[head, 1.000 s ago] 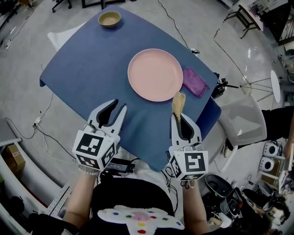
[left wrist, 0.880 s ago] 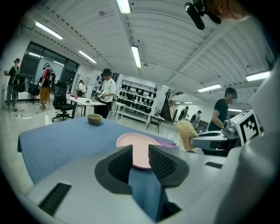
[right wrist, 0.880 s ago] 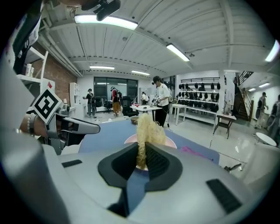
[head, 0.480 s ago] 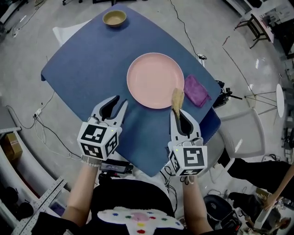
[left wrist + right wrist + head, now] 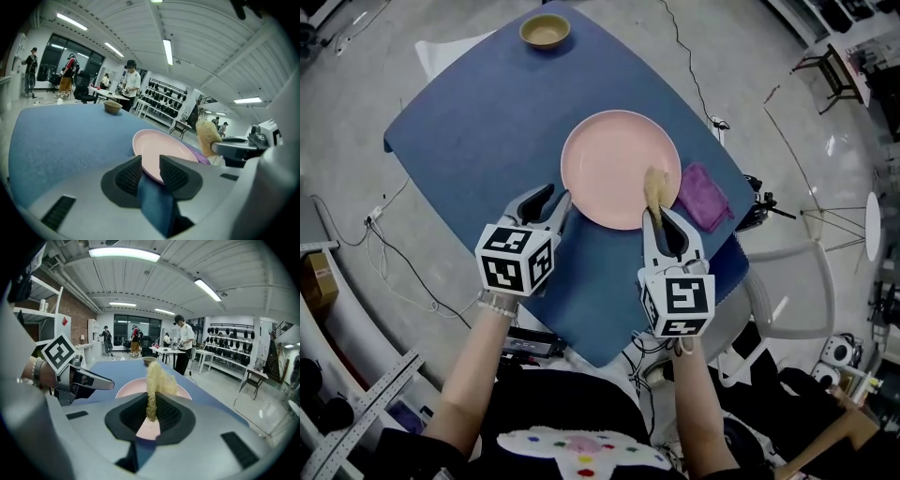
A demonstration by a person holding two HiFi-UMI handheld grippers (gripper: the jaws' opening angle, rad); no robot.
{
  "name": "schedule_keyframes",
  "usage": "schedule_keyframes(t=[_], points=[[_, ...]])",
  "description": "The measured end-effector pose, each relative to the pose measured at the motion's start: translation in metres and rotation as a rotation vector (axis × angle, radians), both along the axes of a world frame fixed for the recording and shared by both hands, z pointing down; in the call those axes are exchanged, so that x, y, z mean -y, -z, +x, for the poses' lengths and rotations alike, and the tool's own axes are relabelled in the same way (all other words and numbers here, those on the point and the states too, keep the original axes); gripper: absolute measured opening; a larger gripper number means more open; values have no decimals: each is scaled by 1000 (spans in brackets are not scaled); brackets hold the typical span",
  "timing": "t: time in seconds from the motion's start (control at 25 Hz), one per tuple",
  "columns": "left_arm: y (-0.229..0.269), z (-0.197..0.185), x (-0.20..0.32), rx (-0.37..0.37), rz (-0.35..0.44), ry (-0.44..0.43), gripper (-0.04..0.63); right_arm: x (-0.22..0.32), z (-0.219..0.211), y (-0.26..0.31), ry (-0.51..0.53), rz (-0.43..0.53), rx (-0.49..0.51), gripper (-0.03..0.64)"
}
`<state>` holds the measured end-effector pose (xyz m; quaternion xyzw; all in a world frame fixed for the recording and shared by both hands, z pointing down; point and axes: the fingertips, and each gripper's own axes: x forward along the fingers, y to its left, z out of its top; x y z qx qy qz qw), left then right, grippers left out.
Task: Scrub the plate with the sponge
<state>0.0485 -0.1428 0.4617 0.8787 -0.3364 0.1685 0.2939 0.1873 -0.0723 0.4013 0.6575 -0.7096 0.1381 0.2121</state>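
A pink plate (image 5: 614,159) lies on the blue-covered table (image 5: 469,122). My right gripper (image 5: 662,219) is shut on a yellow sponge (image 5: 655,190), which sticks up from its jaws over the plate's near right rim. In the right gripper view the sponge (image 5: 158,378) stands pinched between the pads, with the plate (image 5: 127,388) behind it. My left gripper (image 5: 551,201) is open at the plate's near left rim. Its jaws have just been opening. In the left gripper view (image 5: 150,162) the plate's rim (image 5: 157,150) shows in the gap and the pads do not press on it.
A purple cloth (image 5: 705,196) lies right of the plate, near the table's edge. A tan bowl (image 5: 545,31) stands at the far end of the table. A white chair (image 5: 792,281) stands off the table's right side. Cables run over the floor. People stand far off in the room.
Both grippers have moved forward and down to the plate. The sponge now reaches over the plate's near right rim, and the left jaws' tips have come to its near left rim.
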Motion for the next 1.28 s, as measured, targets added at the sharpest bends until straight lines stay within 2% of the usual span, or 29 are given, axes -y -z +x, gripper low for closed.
schedule_keyframes(t=[0.2, 0.36, 0.52, 0.68, 0.84, 1.12, 1.28], points=[[-18, 1, 12, 36, -22, 42, 117, 22, -9, -21, 81, -45, -49, 41], [-28, 6, 14, 21, -77, 61, 117, 34, -27, -36, 199, -81, -107, 40], [-35, 9, 17, 30, -96, 60, 117, 44, -47, -56, 332, -132, -194, 41], [-39, 13, 18, 6, -116, 62, 117, 49, -59, -75, 427, -189, -237, 40], [-40, 17, 20, 10, -110, 60, 115, 55, -67, -88, 501, -228, -258, 40], [-39, 17, 21, 24, -94, 65, 104, 66, -77, -107, 619, -284, -359, 40], [-38, 16, 21, 26, -90, 70, 104, 73, -83, -113, 671, -313, -359, 40]])
